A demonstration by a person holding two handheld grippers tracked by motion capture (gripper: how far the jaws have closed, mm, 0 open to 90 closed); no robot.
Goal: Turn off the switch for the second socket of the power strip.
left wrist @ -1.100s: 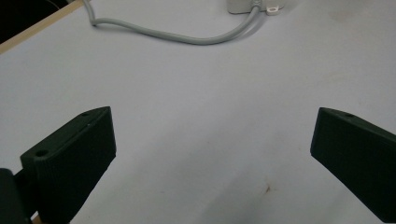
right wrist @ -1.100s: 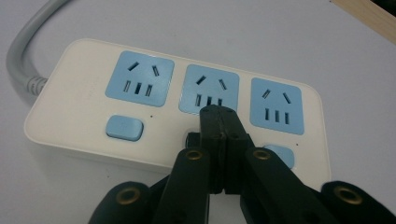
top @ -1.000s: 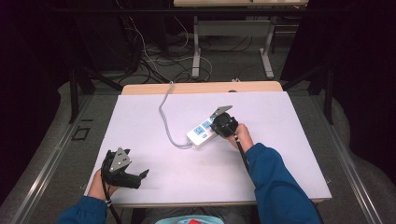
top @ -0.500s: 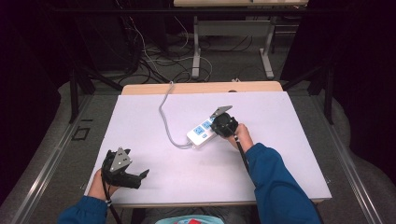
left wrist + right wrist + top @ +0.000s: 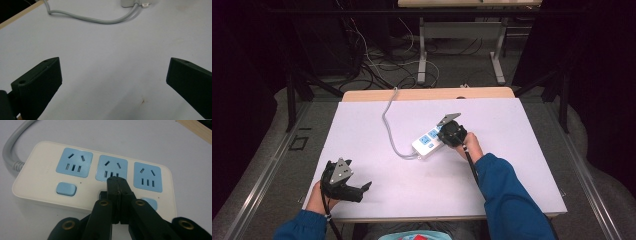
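A white power strip with three blue sockets lies near the middle of the table, its grey cord curving toward the far edge. The right gripper, jaws pressed together, points down over the middle socket's switch, forearm reaching in diagonally. The left gripper, jaws spread wide and holding nothing, rests at the near left edge.
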